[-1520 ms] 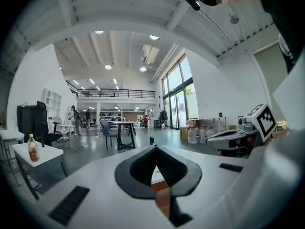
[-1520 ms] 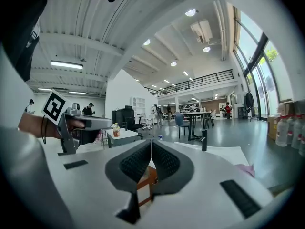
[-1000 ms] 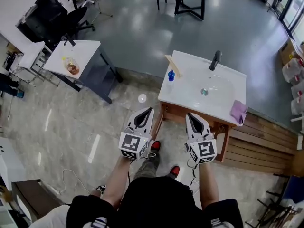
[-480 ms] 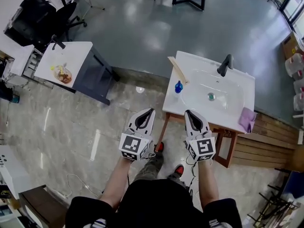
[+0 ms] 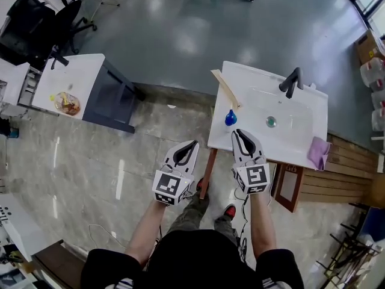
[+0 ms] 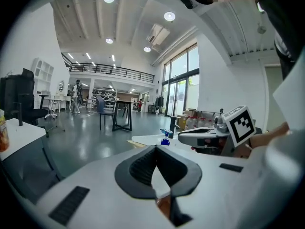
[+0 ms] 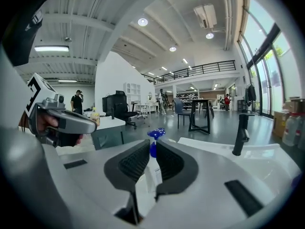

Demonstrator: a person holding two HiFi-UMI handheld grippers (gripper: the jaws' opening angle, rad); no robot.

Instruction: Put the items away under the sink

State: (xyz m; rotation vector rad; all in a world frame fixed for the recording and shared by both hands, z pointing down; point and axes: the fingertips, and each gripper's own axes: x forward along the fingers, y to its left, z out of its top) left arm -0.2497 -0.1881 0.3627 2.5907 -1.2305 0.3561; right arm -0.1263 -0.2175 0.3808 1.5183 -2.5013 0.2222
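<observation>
Just past closed jaws of right gripper (image 7: pixel 151 146): spray bottle (image 7: pixel 156 134).

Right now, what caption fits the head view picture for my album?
Person at a white sink, left gripper and right gripper both shut, the right one close to a blue spray bottle.

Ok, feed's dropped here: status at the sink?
Left tool and right tool shut, empty. Right aimed at bottle on sink; cloth untouched. Nothing in the way.
</observation>
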